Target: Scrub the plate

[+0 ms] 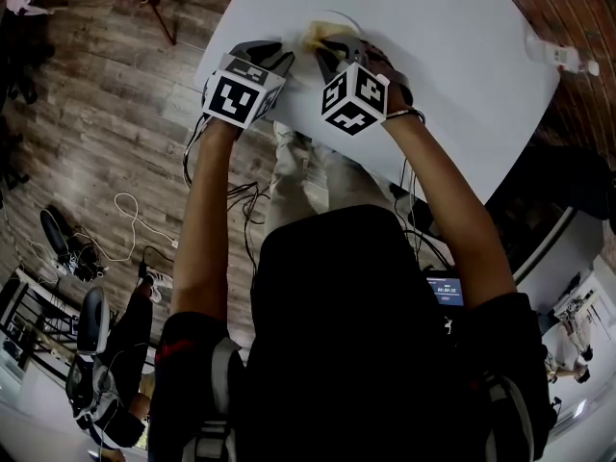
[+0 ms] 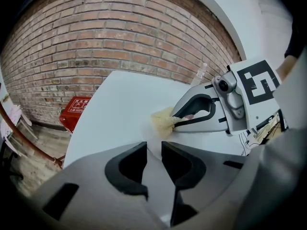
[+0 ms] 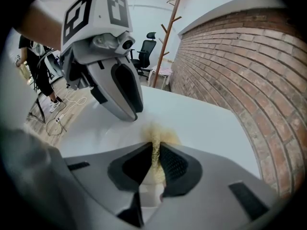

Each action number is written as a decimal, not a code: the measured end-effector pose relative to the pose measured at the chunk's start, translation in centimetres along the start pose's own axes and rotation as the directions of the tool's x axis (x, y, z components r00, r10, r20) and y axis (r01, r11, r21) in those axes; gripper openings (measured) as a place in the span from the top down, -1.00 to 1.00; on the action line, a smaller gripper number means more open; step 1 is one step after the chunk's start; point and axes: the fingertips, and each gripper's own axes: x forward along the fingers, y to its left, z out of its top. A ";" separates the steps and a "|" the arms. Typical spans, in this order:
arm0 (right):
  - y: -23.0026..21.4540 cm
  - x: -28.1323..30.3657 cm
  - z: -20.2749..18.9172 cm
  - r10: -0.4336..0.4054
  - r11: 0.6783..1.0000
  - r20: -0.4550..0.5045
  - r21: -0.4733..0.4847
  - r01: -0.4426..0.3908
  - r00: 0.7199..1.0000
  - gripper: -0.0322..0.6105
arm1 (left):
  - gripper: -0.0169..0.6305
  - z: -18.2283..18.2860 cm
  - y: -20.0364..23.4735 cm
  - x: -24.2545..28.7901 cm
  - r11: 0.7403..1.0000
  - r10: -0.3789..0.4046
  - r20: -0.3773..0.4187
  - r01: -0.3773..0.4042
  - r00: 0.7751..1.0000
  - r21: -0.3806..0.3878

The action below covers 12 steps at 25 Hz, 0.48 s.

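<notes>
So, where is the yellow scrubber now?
Head view, top centre: the scrubber is clamped in the right gripper, beside the left gripper on the white table.

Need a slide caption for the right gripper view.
Right gripper pinches a yellow scrub pad over the white plate; left gripper opposite, tip at the plate's edge.

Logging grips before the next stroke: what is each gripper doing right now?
Left gripper: closed on the rim of the plate, it seems.
Right gripper: closed on the scrub pad.

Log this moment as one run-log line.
left tool: shut on plate rim | right tool: shut on scrub pad | pad at plate
</notes>
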 end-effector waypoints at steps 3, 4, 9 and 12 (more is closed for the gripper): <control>-0.2 0.3 0.8 0.007 1.000 0.004 -0.001 -0.007 1.000 0.72 | 0.62 0.0 0.0 -0.1 1.000 -0.008 -0.002 0.008 1.000 0.003; -0.3 0.4 1.1 0.005 1.000 0.007 -0.003 -0.005 1.000 0.72 | 0.62 0.0 0.1 -0.2 1.000 -0.010 -0.003 0.010 1.000 0.004; -0.9 1.1 2.3 -0.006 1.000 0.020 -0.014 0.006 1.000 0.72 | 0.62 0.1 -0.1 -0.2 1.000 -0.019 -0.002 0.019 1.000 0.001; -1.1 1.3 2.8 -0.004 1.000 0.025 -0.017 0.004 1.000 0.72 | 0.62 0.1 -0.2 -0.2 1.000 -0.018 0.005 0.018 1.000 0.000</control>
